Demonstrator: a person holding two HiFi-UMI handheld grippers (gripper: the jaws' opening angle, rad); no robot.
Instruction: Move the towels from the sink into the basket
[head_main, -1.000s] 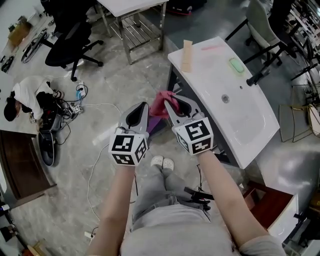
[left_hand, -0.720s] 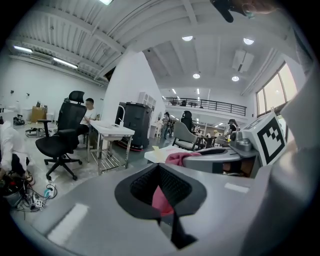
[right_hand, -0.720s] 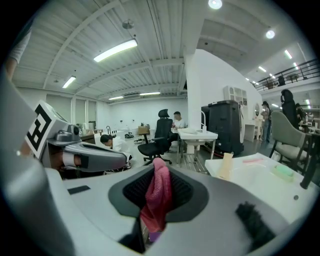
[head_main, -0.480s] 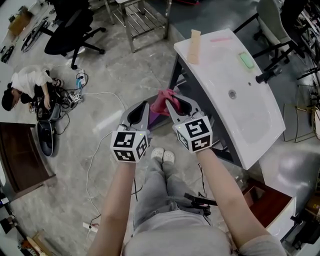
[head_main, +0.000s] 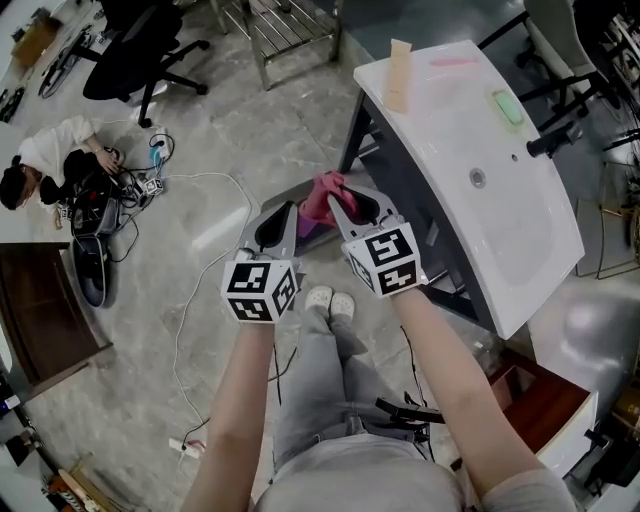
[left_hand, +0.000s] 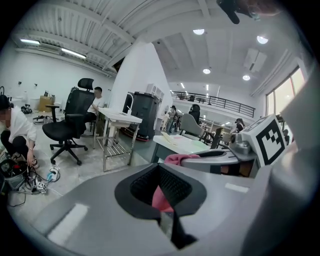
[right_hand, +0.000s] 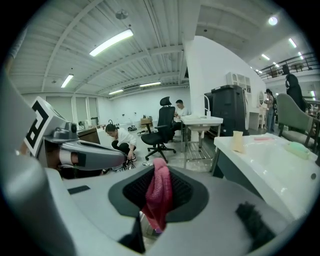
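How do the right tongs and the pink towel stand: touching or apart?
Touching. The right gripper view shows the pink towel pinched between the two pads of the right tongs, with its end hanging below them.

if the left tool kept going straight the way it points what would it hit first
Probably the bare floor, since it points forward and somewhat down, short of the metal rack. Depth is hard to judge here.

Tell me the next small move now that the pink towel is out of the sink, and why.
Probably lower it a little before opening. The pink towel is pinched in the right gripper, pink shows between the fingers of the left gripper too, and it hangs clear of the sink, above the floor; the grippers hide what lies beneath.
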